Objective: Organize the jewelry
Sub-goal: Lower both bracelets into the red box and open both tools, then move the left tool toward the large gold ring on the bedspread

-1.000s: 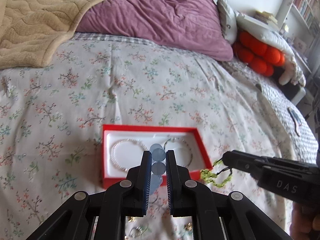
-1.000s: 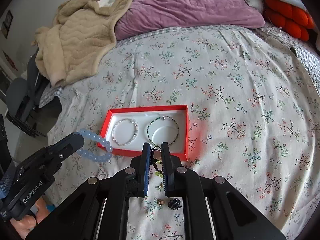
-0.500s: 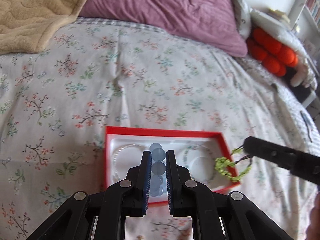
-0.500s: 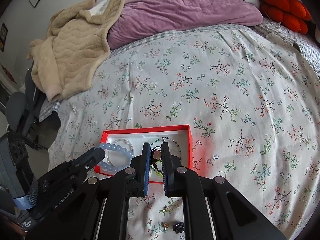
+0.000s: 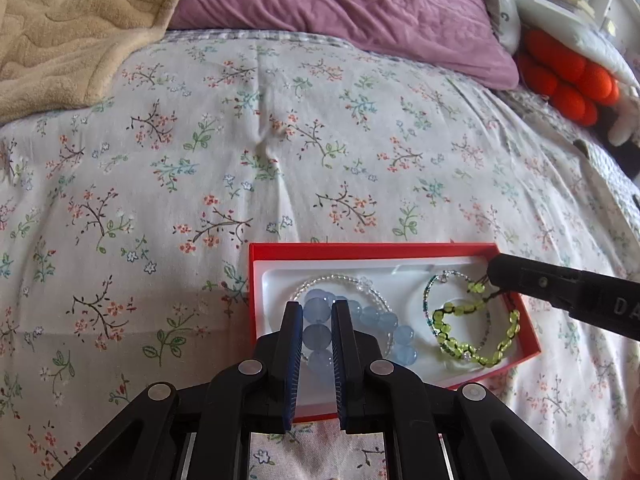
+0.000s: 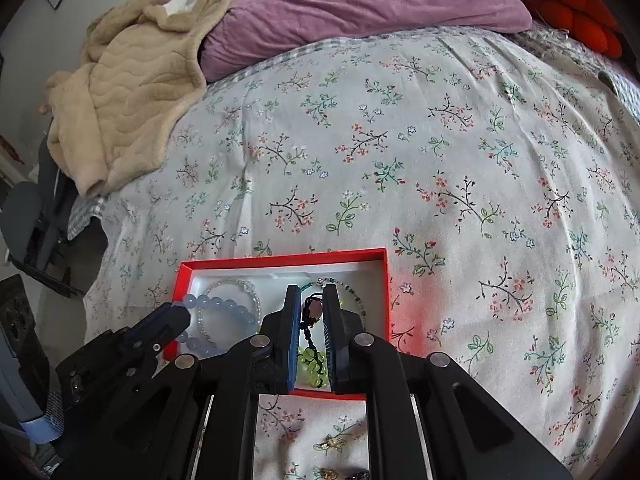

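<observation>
surface: floral bedspread (image 5: 280,128) | on it: red box (image 5: 360,248), purple pillow (image 5: 352,0), beige blanket (image 5: 72,28)

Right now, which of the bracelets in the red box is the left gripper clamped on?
The left gripper holds the blue bead bracelet, the one with big pale-blue round beads. The clear bead bracelet lies loose under it; the green bead bracelet hangs from the right gripper.

Pale blue bead bracelet (image 5: 320,320) and yellow-green bracelet (image 5: 472,336) over white-lined red box (image 5: 360,249) with two beaded bracelets.
</observation>
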A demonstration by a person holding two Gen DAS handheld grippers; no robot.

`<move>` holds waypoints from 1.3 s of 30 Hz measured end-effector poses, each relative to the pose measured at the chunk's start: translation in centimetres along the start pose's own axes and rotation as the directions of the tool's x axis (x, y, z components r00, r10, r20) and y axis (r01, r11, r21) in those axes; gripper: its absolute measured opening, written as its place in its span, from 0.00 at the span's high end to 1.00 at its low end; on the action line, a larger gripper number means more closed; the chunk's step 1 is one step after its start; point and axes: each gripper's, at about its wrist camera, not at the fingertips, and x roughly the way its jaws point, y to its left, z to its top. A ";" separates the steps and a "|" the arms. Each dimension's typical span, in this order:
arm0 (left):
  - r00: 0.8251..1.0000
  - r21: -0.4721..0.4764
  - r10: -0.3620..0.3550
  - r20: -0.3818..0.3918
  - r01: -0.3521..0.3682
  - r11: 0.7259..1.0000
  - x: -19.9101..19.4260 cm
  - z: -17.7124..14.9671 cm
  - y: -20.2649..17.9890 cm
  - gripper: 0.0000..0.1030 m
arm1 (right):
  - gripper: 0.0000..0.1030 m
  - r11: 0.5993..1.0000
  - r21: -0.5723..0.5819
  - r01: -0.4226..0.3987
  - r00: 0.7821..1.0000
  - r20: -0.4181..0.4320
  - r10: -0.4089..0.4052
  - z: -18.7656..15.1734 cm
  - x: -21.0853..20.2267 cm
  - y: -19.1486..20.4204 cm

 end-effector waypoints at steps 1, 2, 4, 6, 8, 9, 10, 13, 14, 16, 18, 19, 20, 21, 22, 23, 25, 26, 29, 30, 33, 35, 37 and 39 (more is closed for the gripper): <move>1.000 0.004 0.006 0.001 -0.006 1.000 0.0 0.0 0.0 0.90 | 0.88 1.000 0.001 0.004 1.000 0.004 -0.004 0.1 0.0 -0.1; 1.000 0.008 0.014 0.004 -0.014 1.000 -0.1 0.0 -0.1 0.89 | 0.88 1.000 0.002 0.011 1.000 0.002 -0.011 0.2 0.0 -0.3; 1.000 0.015 0.024 0.011 -0.024 1.000 -0.4 0.0 -0.2 0.83 | 0.83 1.000 0.010 0.001 1.000 -0.005 -0.001 0.3 -0.3 -0.6; 0.999 0.025 0.027 0.021 -0.027 0.999 -0.9 0.0 -0.4 0.76 | 0.67 1.000 0.016 -0.010 1.000 0.004 0.010 0.3 -0.9 -0.8; 0.999 0.039 0.032 0.028 -0.033 0.999 -1.3 -0.2 -0.7 0.69 | 0.65 1.000 0.013 -0.010 1.000 0.011 0.010 0.1 -1.6 -1.0; 0.999 0.048 0.035 0.029 -0.037 0.998 -1.5 -0.3 -0.8 0.67 | 0.65 1.000 0.007 -0.011 1.000 0.009 0.011 0.0 -1.8 -1.0; 0.999 0.055 0.038 0.029 -0.040 0.998 -1.7 -0.4 -1.0 0.64 | 0.65 1.000 0.001 -0.009 1.000 0.008 0.009 -0.1 -2.1 -1.0; 0.998 0.070 0.049 0.026 -0.050 0.996 -2.3 -0.8 -1.4 0.59 | 0.65 1.000 -0.017 0.001 1.000 0.002 -0.001 -0.5 -2.8 -0.8; 0.998 0.075 0.052 0.025 -0.053 0.996 -2.6 -1.0 -1.6 0.56 | 0.65 1.000 -0.022 0.001 1.000 -0.001 -0.001 -0.7 -3.1 -0.8; 0.998 0.085 0.060 0.021 -0.062 0.994 -3.1 -1.3 -1.9 0.49 | 0.65 0.999 -0.032 0.001 1.000 -0.006 -0.001 -1.1 -3.6 -0.6; 0.998 0.086 0.062 0.016 -0.063 0.994 -3.6 -1.7 -2.1 0.43 | 0.56 0.999 -0.042 0.009 1.000 -0.011 -0.010 -1.6 -4.1 -0.6; 0.998 0.084 0.062 0.010 -0.062 0.995 -3.8 -1.9 -2.1 0.41 | 0.53 0.999 -0.044 0.014 1.000 -0.011 -0.015 -1.9 -4.3 -0.6; 0.998 0.081 0.061 0.005 -0.062 0.995 -4.0 -2.0 -2.1 0.38 | 0.48 0.999 -0.047 0.019 1.000 -0.011 -0.020 -2.2 -4.6 -0.6; 0.998 0.078 0.062 0.000 -0.062 0.995 -4.2 -2.3 -2.1 0.37 | 0.47 0.999 -0.048 0.023 1.000 -0.011 -0.024 -2.4 -4.8 -0.6; 0.998 0.077 0.063 -0.002 -0.063 0.995 -4.4 -2.5 -2.1 0.35 | 0.46 0.998 -0.051 0.027 1.000 -0.014 -0.028 -2.7 -5.0 -0.7; 0.998 0.077 0.064 -0.004 -0.064 0.995 -4.5 -2.7 -2.2 0.32 | 0.46 0.998 -0.053 0.031 0.999 -0.016 -0.032 -2.9 -5.1 -0.7; 0.997 0.081 0.071 -0.010 -0.070 0.994 -4.9 -3.1 -2.2 0.29 | 0.46 0.998 -0.056 0.040 0.999 -0.022 -0.042 -3.5 -5.4 -0.8; 0.997 0.083 0.075 -0.013 -0.073 0.994 -5.0 -3.3 -2.3 0.27 | 0.45 0.997 -0.058 0.047 0.999 -0.025 -0.048 -3.8 -5.5 -0.9; 0.996 0.092 0.085 -0.029 -0.082 0.992 -5.3 -4.0 -2.2 0.21 | 0.43 0.995 -0.070 0.069 0.997 -0.037 -0.071 -4.7 -5.9 -1.1; 0.995 0.095 0.091 -0.036 -0.088 0.992 -5.4 -4.2 -2.2 0.20 | 0.41 0.994 -0.076 0.076 0.996 -0.040 -0.079 -4.9 -5.9 -1.1; 0.992 0.105 0.117 -0.055 -0.111 0.988 -5.6 -4.8 -2.0 0.16 | 0.36 0.989 -0.103 0.103 0.993 -0.044 -0.108 -5.8 -6.3 -1.0; 0.988 0.109 0.134 -0.072 -0.125 0.986 -5.6 -5.3 -1.8 0.12 | 0.34 0.985 -0.127 0.121 0.991 -0.048 -0.128 -6.4 -6.4 -0.9; 0.986 0.109 0.141 -0.093 -0.131 0.985 -5.6 -5.9 -1.4 0.11 | 0.32 0.979 -0.147 0.140 0.987 -0.052 -0.149 -7.0 -6.4 -0.8; 0.984 0.100 0.139 -0.115 -0.127 0.987 -5.5 -6.4 -0.8 0.10 | 0.26 0.971 -0.175 0.161 0.983 -0.061 -0.174 -7.7 -6.3 -0.7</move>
